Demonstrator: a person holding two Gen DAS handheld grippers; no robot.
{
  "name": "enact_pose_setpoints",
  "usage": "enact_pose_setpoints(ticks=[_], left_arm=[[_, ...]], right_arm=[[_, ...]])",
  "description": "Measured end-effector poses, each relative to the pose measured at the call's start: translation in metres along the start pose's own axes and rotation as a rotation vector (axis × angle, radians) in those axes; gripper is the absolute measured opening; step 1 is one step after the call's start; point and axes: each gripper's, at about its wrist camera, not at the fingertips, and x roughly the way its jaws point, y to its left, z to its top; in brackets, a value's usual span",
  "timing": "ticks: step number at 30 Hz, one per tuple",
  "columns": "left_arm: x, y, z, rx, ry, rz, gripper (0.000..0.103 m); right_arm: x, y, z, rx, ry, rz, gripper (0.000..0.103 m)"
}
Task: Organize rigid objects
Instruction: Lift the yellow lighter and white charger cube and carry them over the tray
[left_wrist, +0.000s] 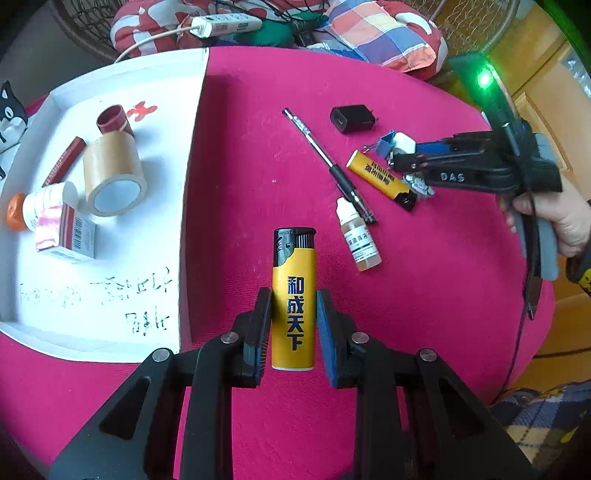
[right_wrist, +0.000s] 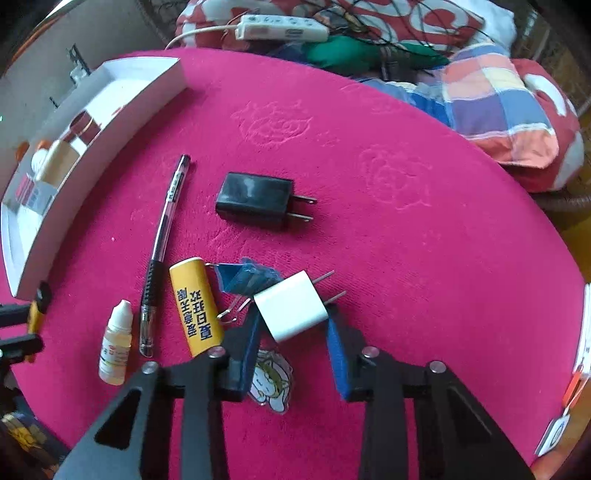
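Note:
My left gripper (left_wrist: 294, 297) is shut on a yellow lighter (left_wrist: 293, 310), which points forward along the fingers above the pink cloth (left_wrist: 258, 147). My right gripper (right_wrist: 293, 319) is shut on a white plug charger (right_wrist: 291, 310), its prongs pointing right. In the left wrist view the right gripper (left_wrist: 399, 149) is at the right, held by a hand. Beside it lie a second yellow lighter (right_wrist: 195, 306), a blue binder clip (right_wrist: 240, 278), a pen (right_wrist: 162, 243), a dropper bottle (right_wrist: 116, 343) and a black charger (right_wrist: 255, 201).
A white tray (left_wrist: 192, 147) at the left holds a tape roll (left_wrist: 112, 173), a medicine bottle (left_wrist: 40, 206), a small box (left_wrist: 70, 236) and a red cylinder (left_wrist: 114, 120). A cartoon charm (right_wrist: 271, 384) lies under the right gripper. A power strip (left_wrist: 225, 24) and pillows sit behind.

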Motion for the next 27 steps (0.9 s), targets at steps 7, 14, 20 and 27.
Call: enact_pose_setpoints(ticks=[7, 14, 20, 27], left_arm=[[-0.035, -0.011, 0.018, 0.057, -0.092, -0.001, 0.023], [-0.093, -0.025, 0.052, 0.088, -0.278, -0.015, 0.023], [-0.16, -0.026, 0.077, 0.104, -0.422, 0.017, 0.023], [-0.234, -0.006, 0.077, 0.037, -0.613, 0.096, 0.023]], right_arm=[[-0.034, -0.012, -0.014, 0.114, -0.088, 0.02, 0.032], [-0.126, -0.012, -0.03, 0.219, -0.318, 0.086, 0.032], [-0.226, 0.002, -0.019, 0.228, -0.593, 0.094, 0.032], [-0.302, 0.033, -0.015, 0.205, -0.803, 0.131, 0.032]])
